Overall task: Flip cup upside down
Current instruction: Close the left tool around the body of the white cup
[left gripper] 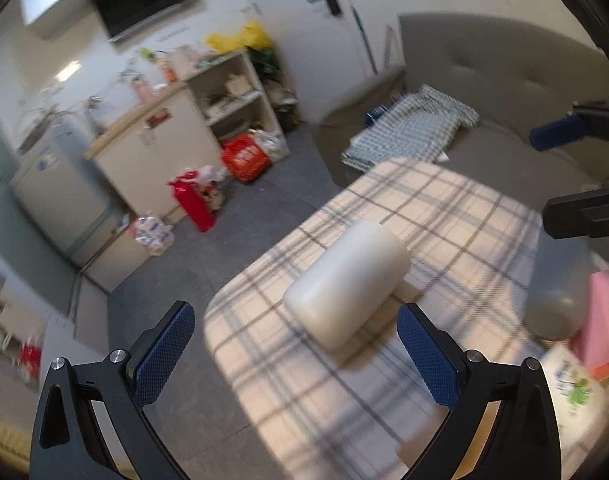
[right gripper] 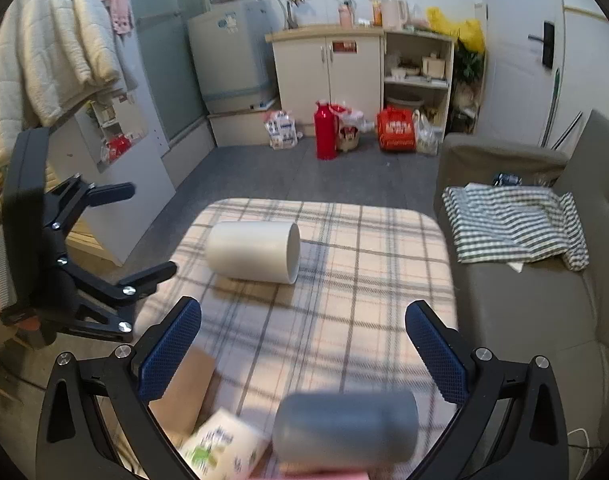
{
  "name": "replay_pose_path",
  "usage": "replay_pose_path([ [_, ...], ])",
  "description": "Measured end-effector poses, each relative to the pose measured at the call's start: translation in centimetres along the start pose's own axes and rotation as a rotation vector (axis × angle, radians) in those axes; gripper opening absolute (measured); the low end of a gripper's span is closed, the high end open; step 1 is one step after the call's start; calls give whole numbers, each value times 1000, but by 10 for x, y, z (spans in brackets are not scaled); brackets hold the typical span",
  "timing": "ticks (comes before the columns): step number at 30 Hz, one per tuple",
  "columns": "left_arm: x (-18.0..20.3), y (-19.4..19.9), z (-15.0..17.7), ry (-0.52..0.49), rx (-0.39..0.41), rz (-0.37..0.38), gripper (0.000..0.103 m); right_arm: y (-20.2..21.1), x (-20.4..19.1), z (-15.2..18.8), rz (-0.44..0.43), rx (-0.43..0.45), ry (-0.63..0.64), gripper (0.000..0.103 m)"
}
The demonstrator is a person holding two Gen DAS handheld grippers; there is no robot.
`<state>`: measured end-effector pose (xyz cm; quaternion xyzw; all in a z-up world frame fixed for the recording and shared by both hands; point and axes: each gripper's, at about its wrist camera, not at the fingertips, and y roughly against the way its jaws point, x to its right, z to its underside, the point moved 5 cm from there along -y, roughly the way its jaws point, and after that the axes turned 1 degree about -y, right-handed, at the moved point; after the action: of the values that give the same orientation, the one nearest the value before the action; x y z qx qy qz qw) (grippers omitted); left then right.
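A white cup (left gripper: 346,282) lies on its side on the plaid-covered table (left gripper: 444,216), closed base towards my left gripper. My left gripper (left gripper: 296,354) is open, fingers spread just short of the cup's base. In the right wrist view the white cup (right gripper: 252,251) lies across the table with its open mouth facing right. My right gripper (right gripper: 304,350) is open and empty, well back from the cup. The left gripper (right gripper: 104,240) shows at the left of that view, off the table's left edge.
A grey cup (right gripper: 346,426) lies on its side close under my right gripper, also in the left wrist view (left gripper: 556,288). A tissue pack (right gripper: 224,446), a pink cloth (left gripper: 602,320) and cardboard (right gripper: 188,388) sit nearby. A grey sofa (right gripper: 524,300) with a checked cloth (right gripper: 512,224) borders the table.
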<state>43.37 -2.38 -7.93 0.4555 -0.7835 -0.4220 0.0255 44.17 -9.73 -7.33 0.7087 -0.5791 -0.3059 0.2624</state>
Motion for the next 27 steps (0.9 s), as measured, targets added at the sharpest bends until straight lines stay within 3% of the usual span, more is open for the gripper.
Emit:
replay_pose_path([
  [6,21,-57,-10,-149,-75,128,103,-30,20,-3,0,-1,-50,103],
  [14,47,-95,-9,-208,-141,216,103,-38,37,7,0,-12,-68,103],
  [17,52,-99,-9,-228,-150,208,101,-36,41,9,1,-9,-77,103],
  [19,48,-98,-10,-223,-150,186,90,-32,43,10,-2,-9,-81,103],
  [22,40,-95,-11,-187,-177,198,87,-25,46,10,8,-7,-88,103],
  [24,37,-88,-11,-184,-162,164,82,-16,47,8,1,1,-103,103],
  [27,26,-77,-15,-106,-168,147,77,-4,48,5,4,12,-112,103],
])
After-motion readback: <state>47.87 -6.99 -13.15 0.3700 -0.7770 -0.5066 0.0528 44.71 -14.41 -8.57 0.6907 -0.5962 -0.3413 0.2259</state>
